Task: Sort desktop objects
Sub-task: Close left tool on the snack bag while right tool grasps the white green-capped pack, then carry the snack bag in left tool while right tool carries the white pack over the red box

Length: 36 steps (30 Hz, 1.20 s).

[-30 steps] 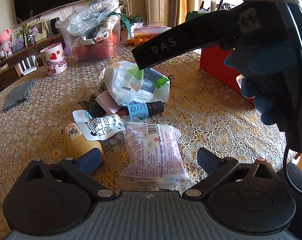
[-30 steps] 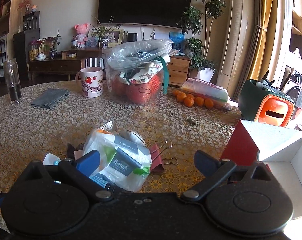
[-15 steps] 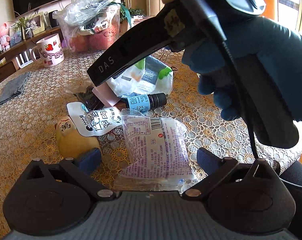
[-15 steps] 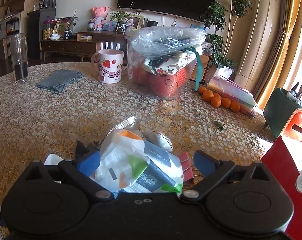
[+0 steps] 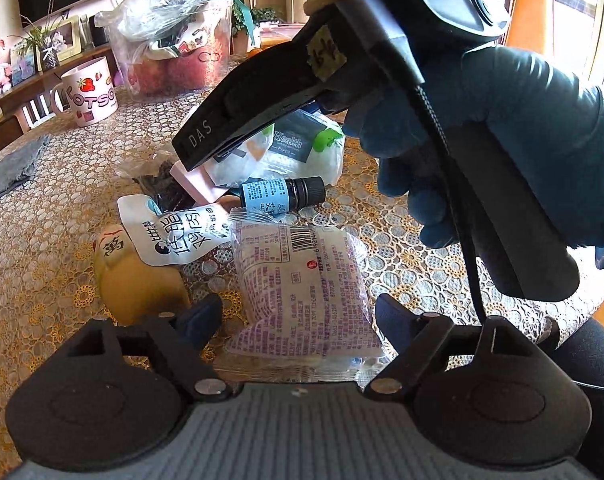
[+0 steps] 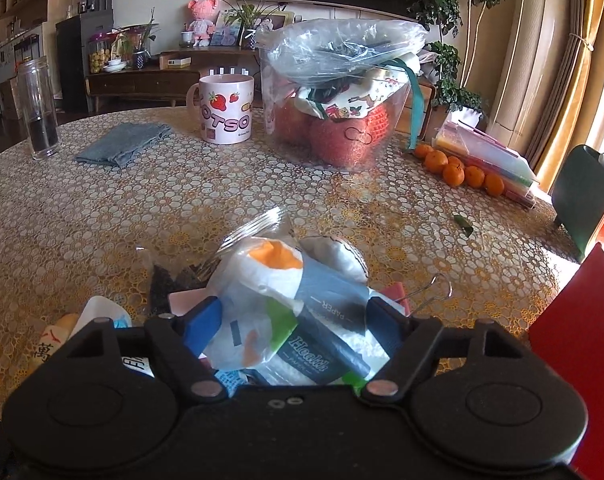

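Lace-covered bench (image 6: 102, 208) carries the clutter at lower centre. White tissue pack (image 6: 286, 320) is seen between the right gripper (image 6: 296, 320) jaws, just closing, contact unclear. Purple-printed snack packet (image 5: 302, 292) lies between the left gripper (image 5: 298, 312) jaws, just closing, gaps visible.

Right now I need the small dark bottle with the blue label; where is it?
Left wrist view, centre: the bottle lies on its side between the tissue pack and the snack packet.

Bright daylight from right windows, fisheye-bent edges, slight bg blur.
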### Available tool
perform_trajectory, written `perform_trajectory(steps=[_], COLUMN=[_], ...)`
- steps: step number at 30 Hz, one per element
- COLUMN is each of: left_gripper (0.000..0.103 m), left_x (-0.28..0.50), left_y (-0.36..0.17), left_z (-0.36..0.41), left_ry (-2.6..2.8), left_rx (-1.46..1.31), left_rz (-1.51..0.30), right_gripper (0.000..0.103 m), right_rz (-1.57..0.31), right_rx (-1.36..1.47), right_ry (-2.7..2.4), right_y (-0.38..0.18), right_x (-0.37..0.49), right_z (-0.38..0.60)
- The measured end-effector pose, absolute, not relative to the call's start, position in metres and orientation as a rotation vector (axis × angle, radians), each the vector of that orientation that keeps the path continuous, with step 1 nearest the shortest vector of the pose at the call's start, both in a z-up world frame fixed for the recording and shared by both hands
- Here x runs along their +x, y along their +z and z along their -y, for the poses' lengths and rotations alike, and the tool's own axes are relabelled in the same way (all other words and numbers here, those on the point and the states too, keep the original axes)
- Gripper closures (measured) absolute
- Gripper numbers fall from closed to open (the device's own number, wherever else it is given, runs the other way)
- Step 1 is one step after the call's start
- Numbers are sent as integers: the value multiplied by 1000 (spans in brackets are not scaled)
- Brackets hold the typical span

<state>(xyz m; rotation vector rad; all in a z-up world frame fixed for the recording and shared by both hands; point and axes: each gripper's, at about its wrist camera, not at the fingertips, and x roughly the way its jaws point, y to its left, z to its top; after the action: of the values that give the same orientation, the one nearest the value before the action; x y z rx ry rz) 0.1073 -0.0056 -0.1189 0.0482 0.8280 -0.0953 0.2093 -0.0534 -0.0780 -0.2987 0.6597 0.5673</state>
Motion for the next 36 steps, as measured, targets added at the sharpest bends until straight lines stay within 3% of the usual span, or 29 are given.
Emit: perform_trajectory(steps=[7, 16, 24, 36], left_gripper=[34, 44, 46, 46], left_x=[106, 104, 105, 100], left_y=[-118, -116, -109, -81], left_z=[8, 13, 10, 15], left_ry=[-97, -86, -69, -64], left_rx=[45, 73, 60, 42], left_rz=[-832, -834, -834, -792], right_gripper=[47, 89, 99, 99], right_rz=[-645, -601, -560, -547], right_rx=[-287, -305, -268, -184], right_ry=[587, 578, 532, 508], right_y=[-74, -62, -45, -13], right_x=[205, 197, 195, 187], right_z=[56, 61, 79, 131])
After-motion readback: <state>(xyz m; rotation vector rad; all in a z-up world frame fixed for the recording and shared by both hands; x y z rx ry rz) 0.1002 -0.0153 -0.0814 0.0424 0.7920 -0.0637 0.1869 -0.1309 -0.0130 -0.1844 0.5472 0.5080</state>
